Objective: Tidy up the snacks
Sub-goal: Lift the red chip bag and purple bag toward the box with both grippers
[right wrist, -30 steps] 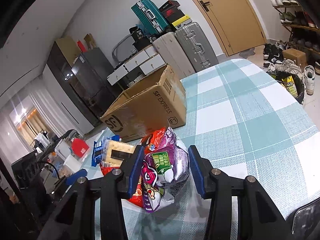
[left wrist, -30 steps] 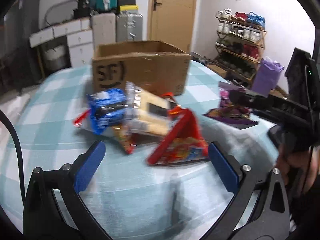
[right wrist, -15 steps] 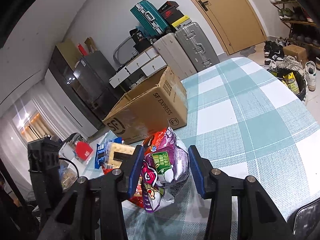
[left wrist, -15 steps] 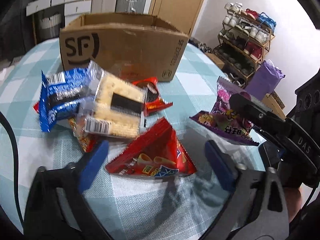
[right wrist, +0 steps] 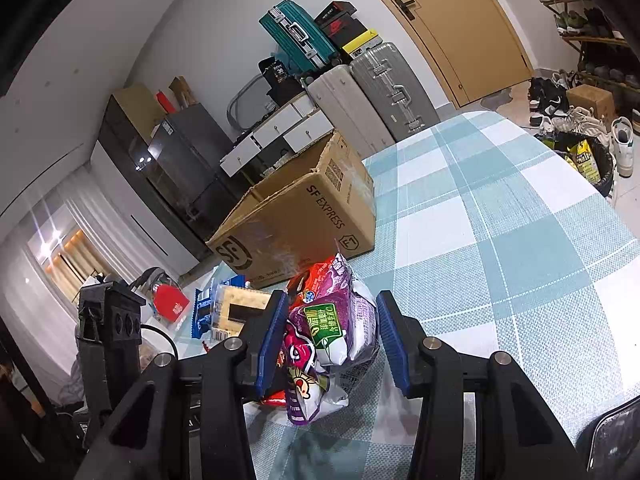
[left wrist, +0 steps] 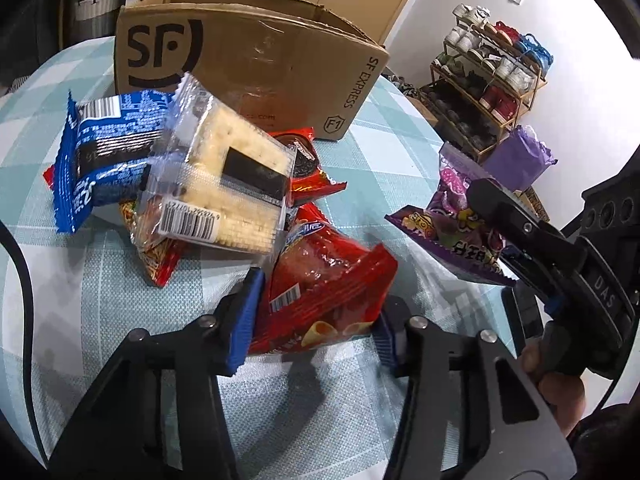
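Progress: my left gripper (left wrist: 316, 316) has its jaws closing on the red bag (left wrist: 324, 280); the pads already dent its sides, and it lies at the near edge of the pile. My right gripper (right wrist: 330, 338) has its jaws clamped on the purple bag (right wrist: 340, 320), held just above the counter (right wrist: 500, 240).

Still loose, by my reading: the cracker pack (left wrist: 228, 184) on top of the pile, the blue pack (left wrist: 100, 156) beside it, an orange noodle pack (left wrist: 154, 250) underneath, and a red cookie pack (left wrist: 306, 168) behind. I judge the task barely begun. I cannot see into the box (left wrist: 256, 64), so anything already stowed there goes uncounted.

Surface: round counter under a teal-and-white check cloth; the box stands open just behind the pile.

Room, farther off: a shoe rack (left wrist: 492, 80) to the right, suitcases (right wrist: 360, 92) and white drawers (right wrist: 280, 128) against the far wall, and a wooden door (right wrist: 452, 28).
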Available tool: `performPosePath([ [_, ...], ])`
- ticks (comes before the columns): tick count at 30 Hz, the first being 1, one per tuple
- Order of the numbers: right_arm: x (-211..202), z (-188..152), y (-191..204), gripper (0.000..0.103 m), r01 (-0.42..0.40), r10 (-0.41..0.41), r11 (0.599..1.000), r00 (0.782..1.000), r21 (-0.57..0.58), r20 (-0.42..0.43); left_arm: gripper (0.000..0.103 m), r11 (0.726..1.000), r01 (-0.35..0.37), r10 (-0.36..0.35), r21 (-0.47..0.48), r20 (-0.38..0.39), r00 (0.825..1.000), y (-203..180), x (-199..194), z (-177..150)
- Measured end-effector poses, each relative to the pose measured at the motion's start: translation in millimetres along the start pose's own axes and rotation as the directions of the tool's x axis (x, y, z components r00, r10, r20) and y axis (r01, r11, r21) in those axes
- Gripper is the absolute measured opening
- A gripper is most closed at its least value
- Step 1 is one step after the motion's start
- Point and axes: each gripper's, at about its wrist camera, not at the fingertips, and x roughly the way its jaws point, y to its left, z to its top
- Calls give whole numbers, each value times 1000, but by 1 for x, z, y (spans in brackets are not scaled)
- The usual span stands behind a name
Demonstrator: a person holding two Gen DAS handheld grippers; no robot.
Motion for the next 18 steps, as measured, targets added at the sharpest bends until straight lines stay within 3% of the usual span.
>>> performPosePath([
  [10, 0, -1, 0, 46, 4, -4, 1000, 1000, 0, 3, 44, 1000, 12, -12, -13, -1, 1000, -2, -7, -2],
  [18, -2, -2, 2, 46, 3, -2, 1000, 1000, -9, 9, 44, 1000, -3, 4, -9, 37, 999, 10, -38, -13],
])
